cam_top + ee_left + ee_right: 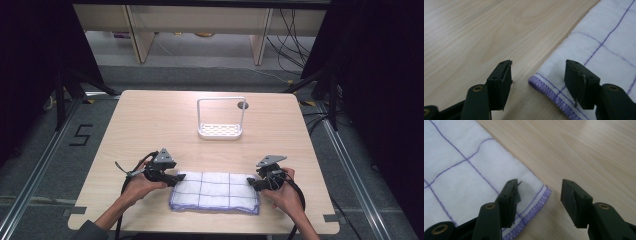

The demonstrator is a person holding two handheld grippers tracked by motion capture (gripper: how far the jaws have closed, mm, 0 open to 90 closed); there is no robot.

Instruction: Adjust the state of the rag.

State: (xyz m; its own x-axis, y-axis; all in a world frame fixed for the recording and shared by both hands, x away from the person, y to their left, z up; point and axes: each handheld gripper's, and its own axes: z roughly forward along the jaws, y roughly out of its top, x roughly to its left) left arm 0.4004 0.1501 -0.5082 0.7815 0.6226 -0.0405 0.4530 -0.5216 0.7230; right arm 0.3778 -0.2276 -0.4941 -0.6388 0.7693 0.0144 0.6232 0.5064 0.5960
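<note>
Grippers left (179, 176) and right (251, 183), both spread, at opposite ends of purple-gridded cloth (215, 191); floor marking "5" (81, 135).

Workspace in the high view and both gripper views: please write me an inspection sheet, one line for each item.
Surface: light wooden table, with a round hole near its far edge.
Job's things: white cloth with purple grid, lying flat near the front edge.
Clutter: white rack with handle, standing apart beyond the cloth.
Grippers: left gripper open, astride a cloth corner; right gripper open, astride the opposite corner. Pads not pressing.
Cables: gripper cables trail toward the person; loose cables on the floor behind.
Surroundings: dark curtains, tripod legs, floor marking 5.
</note>
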